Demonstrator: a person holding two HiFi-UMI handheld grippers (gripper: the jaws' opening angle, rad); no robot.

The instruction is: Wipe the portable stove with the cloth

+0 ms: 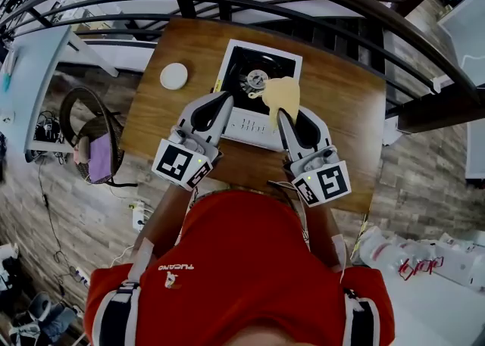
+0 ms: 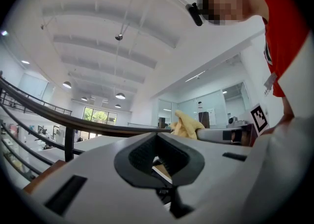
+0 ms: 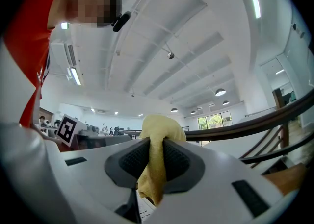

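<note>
Clamped in my right gripper [image 3: 156,161], the cloth [image 3: 159,125] hangs soft, light and floppy above the stove [image 1: 241,64]; a bunched middle grip suits it. My left gripper [image 2: 159,161] is closed, empty.

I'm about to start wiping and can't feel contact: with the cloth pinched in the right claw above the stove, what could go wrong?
1. The right claw pinches only a bunched fold of the yellow cloth; dragging may pull it free.
2. The cloth hangs near the burner and could snag on its raised parts.
3. The left claw is shut on nothing, not steadying the stove, so the stove might slide on the table.
</note>
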